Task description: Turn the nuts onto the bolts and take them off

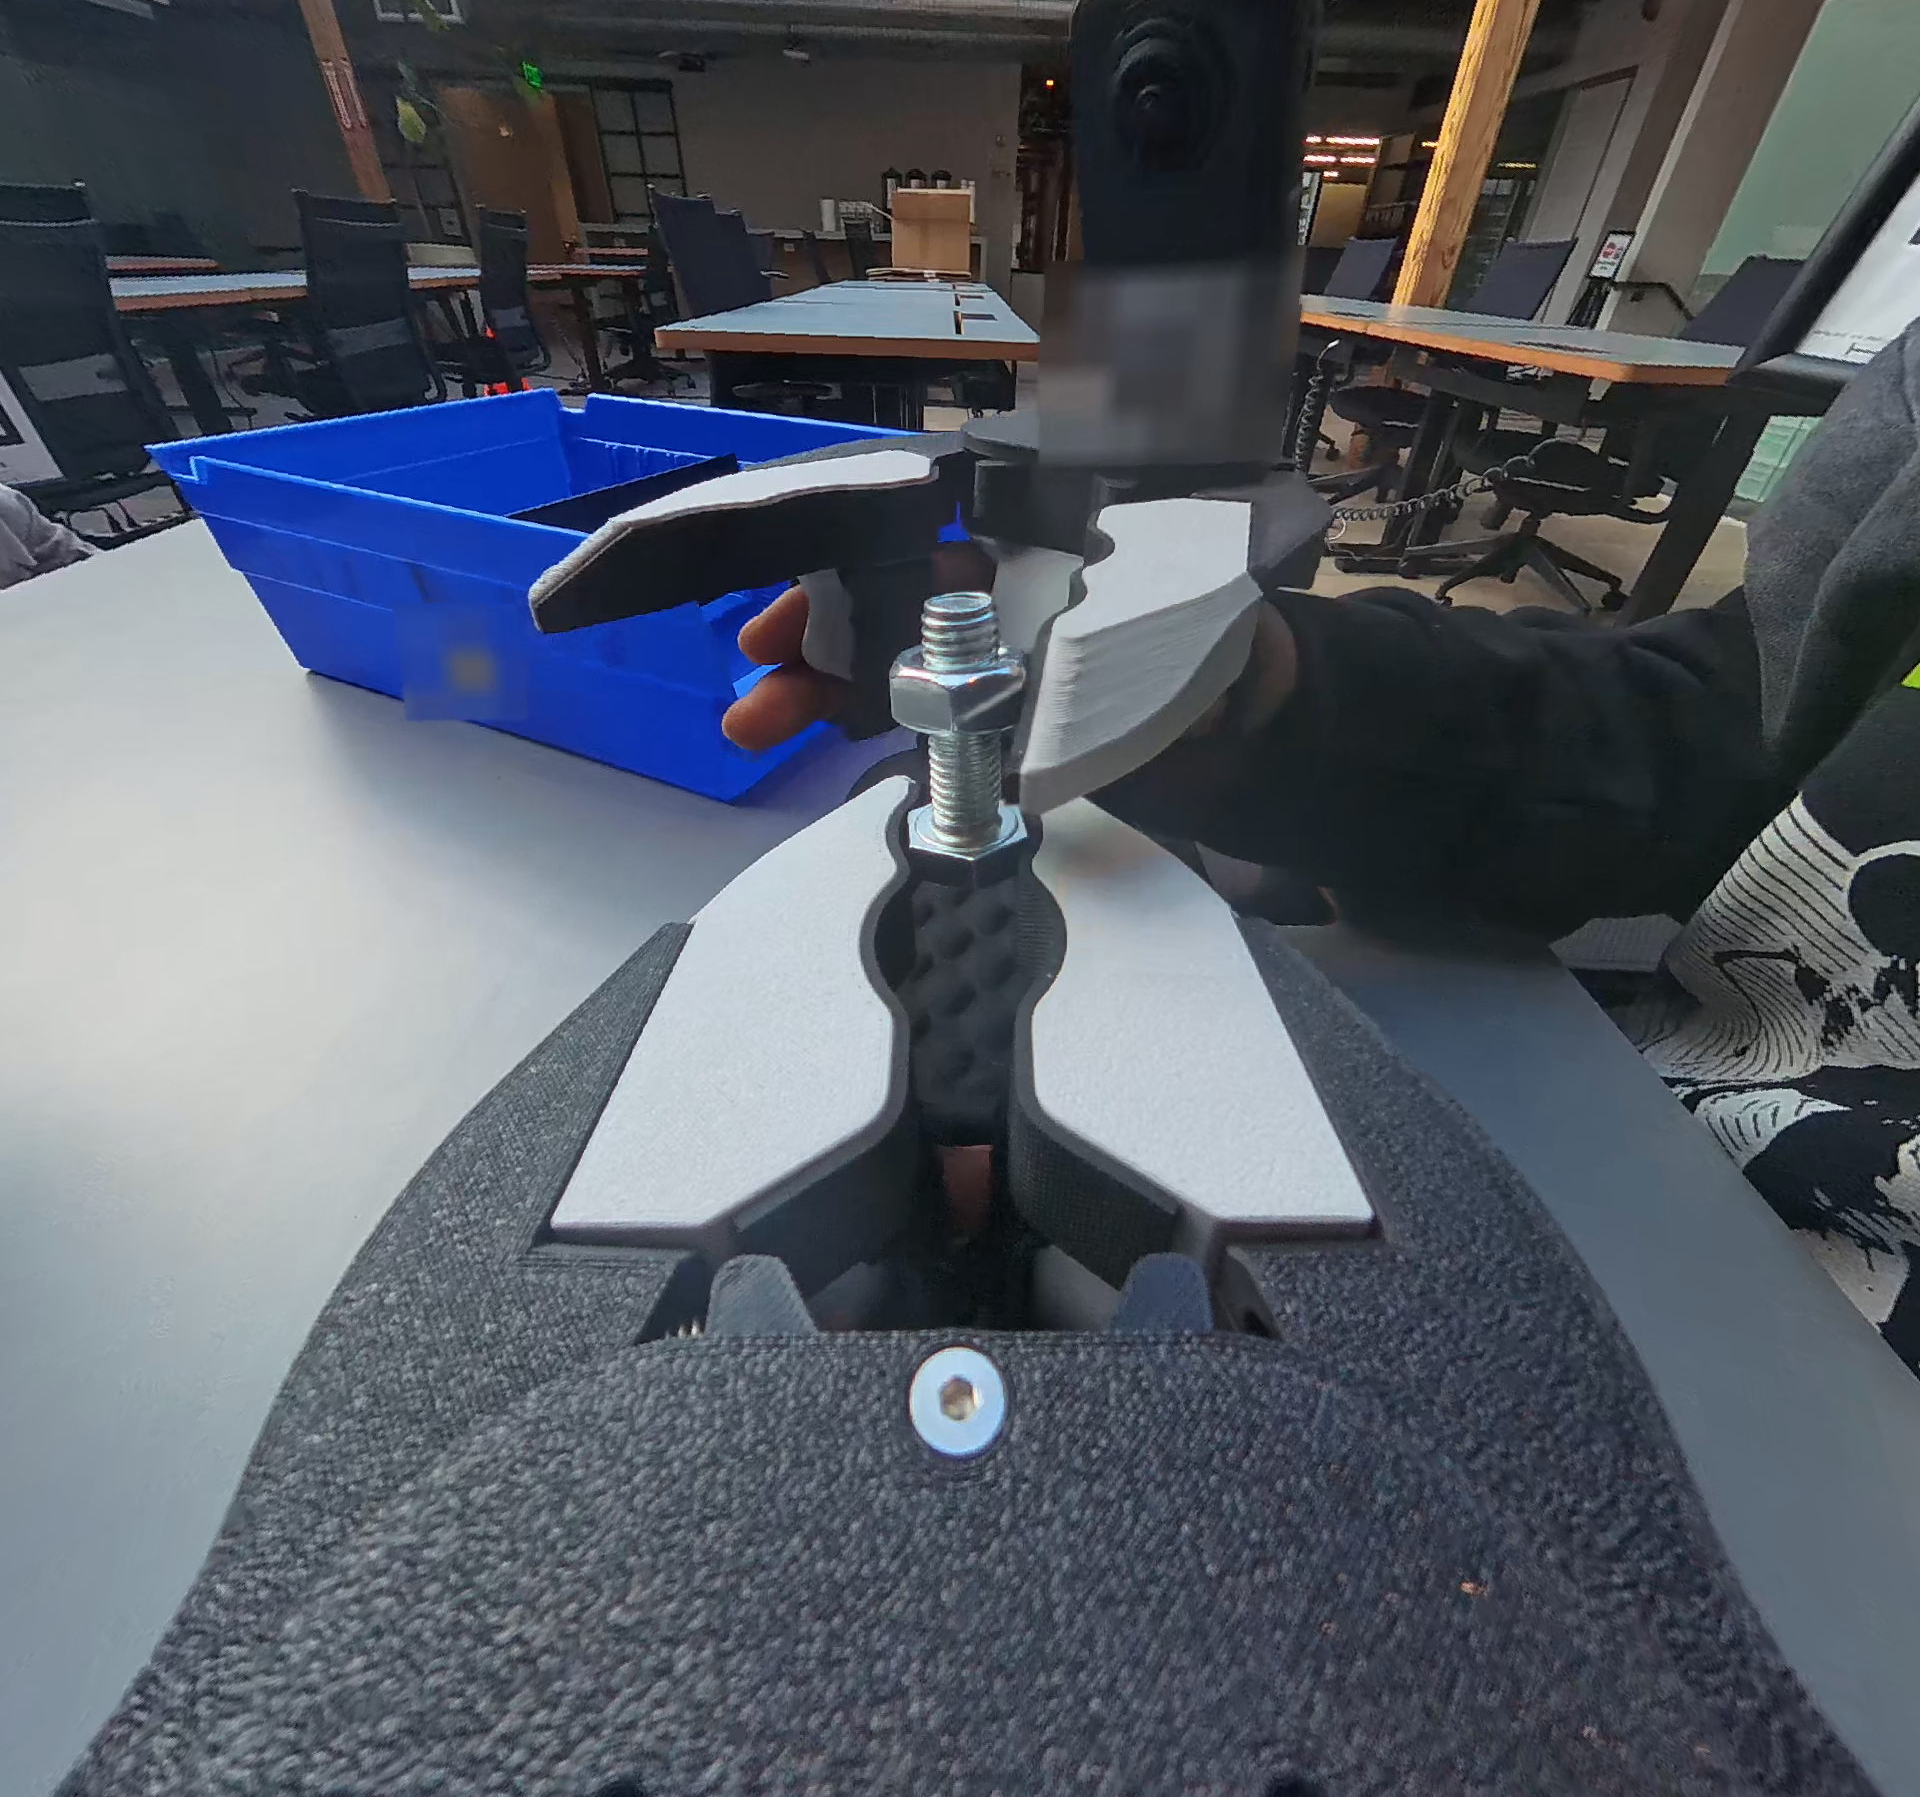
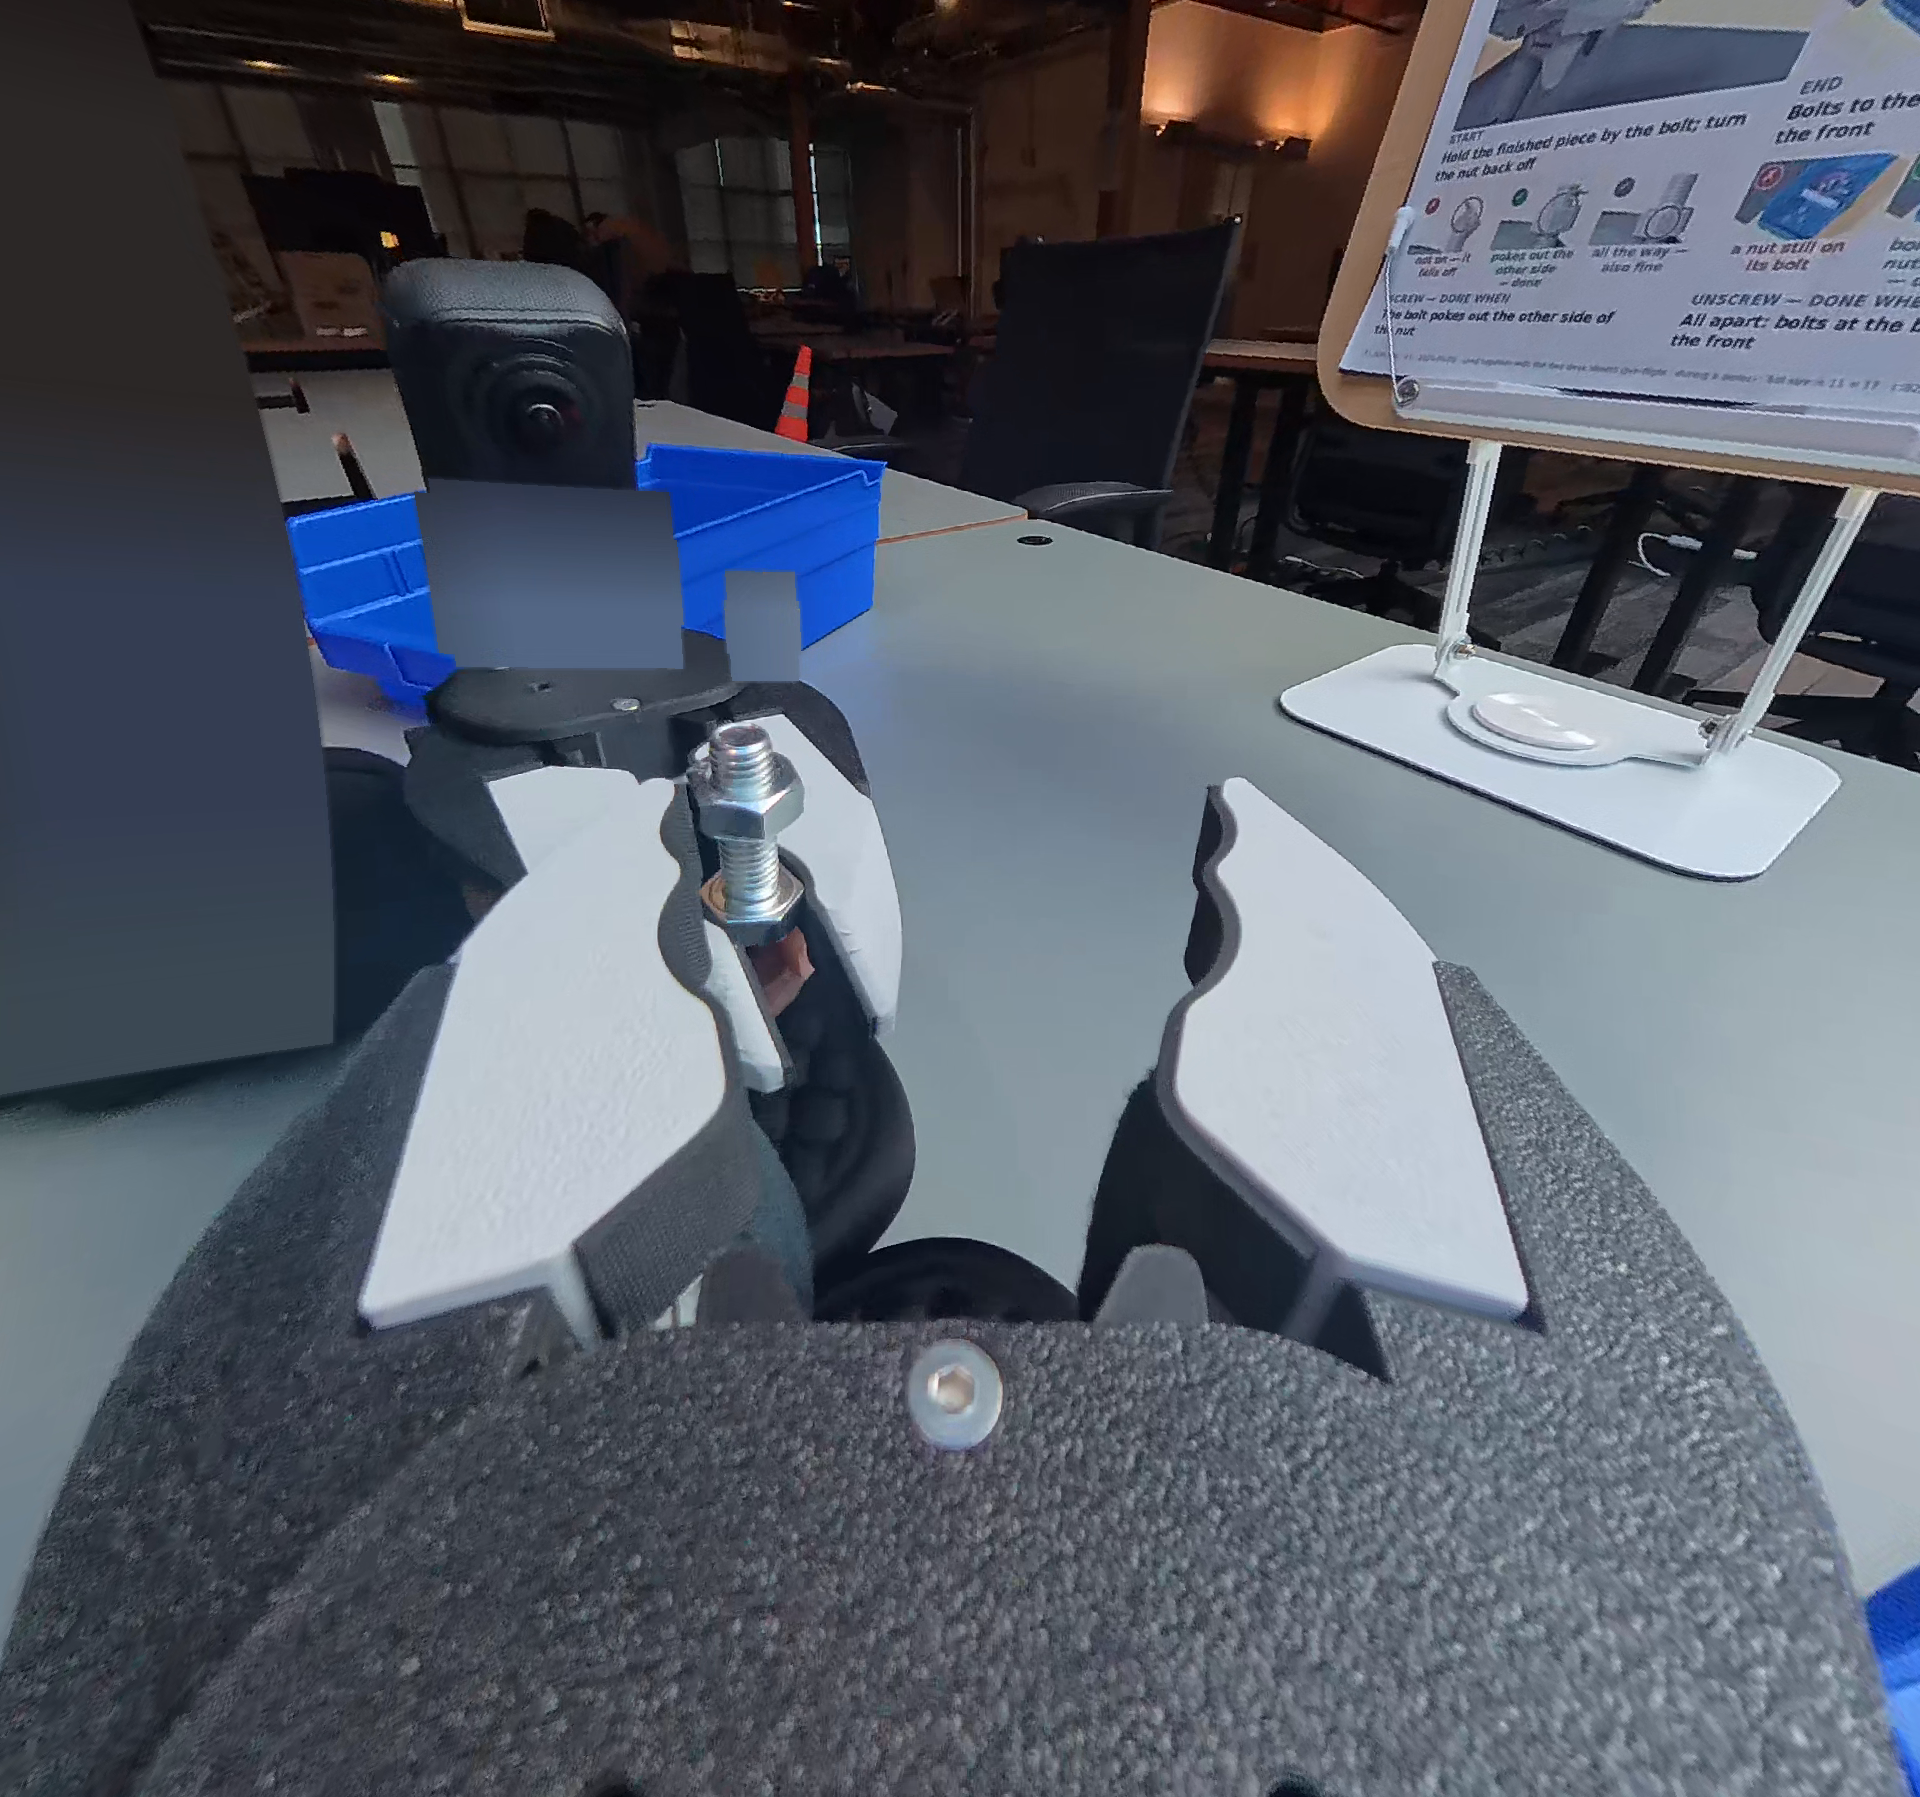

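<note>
Clamping the hex head of a zinc-plated bolt [image 1: 961, 791] between its closed tips, the left gripper [image 1: 961, 838] holds the bolt upright above the grey table [image 1: 312, 916], a hex nut [image 1: 956, 691] sits partway up the thread, the right gripper [image 1: 987, 646] (its jaws spread wide) reaches in around that nut from the far right, and a blue bin [image 1: 468, 563] stands far left. From the right wrist view, the right gripper [image 2: 940, 926] gapes open, its left finger [image 2: 561, 1020] beside the bolt [image 2: 750, 854] and nut [image 2: 746, 793] near the left, with a document stand [image 2: 1558, 760] far right.
</note>
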`<state>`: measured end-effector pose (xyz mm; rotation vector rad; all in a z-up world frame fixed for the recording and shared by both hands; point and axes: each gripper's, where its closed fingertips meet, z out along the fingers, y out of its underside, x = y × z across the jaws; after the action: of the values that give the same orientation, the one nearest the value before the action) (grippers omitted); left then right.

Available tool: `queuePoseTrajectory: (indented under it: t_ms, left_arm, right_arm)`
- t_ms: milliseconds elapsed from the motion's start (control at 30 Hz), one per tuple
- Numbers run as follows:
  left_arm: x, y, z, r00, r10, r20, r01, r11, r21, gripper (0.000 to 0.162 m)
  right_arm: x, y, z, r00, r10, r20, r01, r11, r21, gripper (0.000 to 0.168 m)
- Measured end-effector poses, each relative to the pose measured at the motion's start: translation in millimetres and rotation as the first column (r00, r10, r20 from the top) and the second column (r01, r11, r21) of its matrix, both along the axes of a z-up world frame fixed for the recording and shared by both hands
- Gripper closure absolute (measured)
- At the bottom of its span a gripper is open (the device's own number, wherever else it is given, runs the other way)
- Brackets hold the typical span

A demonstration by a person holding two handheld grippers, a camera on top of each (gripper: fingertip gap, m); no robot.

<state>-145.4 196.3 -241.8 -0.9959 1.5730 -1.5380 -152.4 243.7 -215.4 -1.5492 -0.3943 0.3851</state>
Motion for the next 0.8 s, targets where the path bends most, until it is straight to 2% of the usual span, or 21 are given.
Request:
queuePoseTrajectory:
  t_ms: [133, 233, 367, 533, 667, 800]
  left_arm:
    - [0.1, 0.1, 0.0, 1.0, 0.0, -0.001, 0.0, 1.0, -0.002, 0.148]
    - [-0.7, 1.5, 1.9, 1.0, 0.002, 0.01, -0.002, 1.0, -0.016, 0.148]
    - [-1.1, 5.0, 4.2, 1.0, 0.011, 0.019, -0.01, 0.999, -0.044, 0.148]
    - [-0.7, 4.9, 3.7, 1.0, 0.013, 0.016, -0.012, 0.999, -0.042, 0.148]
    - [-0.8, 2.3, 2.1, 1.0, 0.007, 0.013, -0.007, 1.0, -0.019, 0.148]
    - [-1.0, 3.8, 2.9, 1.0, 0.009, 0.016, -0.009, 0.999, -0.033, 0.148]
  right_arm:
    - [12.9, -7.0, -1.4, 1.0, -0.03, 0.01, 0.03, 1.0, -0.005, 0.076]
    - [30.0, -9.0, -1.0, 0.996, -0.093, -0.009, 0.093, 0.996, 0.0, 0.086]
    - [22.4, -14.3, 5.1, 0.998, -0.027, -0.061, 0.028, 0.999, 0.019, 0.08]
    - [-5.0, -3.7, 4.8, 0.998, 0.032, -0.049, -0.031, 0.999, 0.02, 0.075]
    - [-7.9, 7.3, 2.4, 0.998, 0.02, -0.056, -0.02, 1.0, 0.007, 0.077]
    - [2.2, 2.5, 3.3, 0.998, 0.004, -0.063, -0.003, 1.0, 0.01, 0.075]
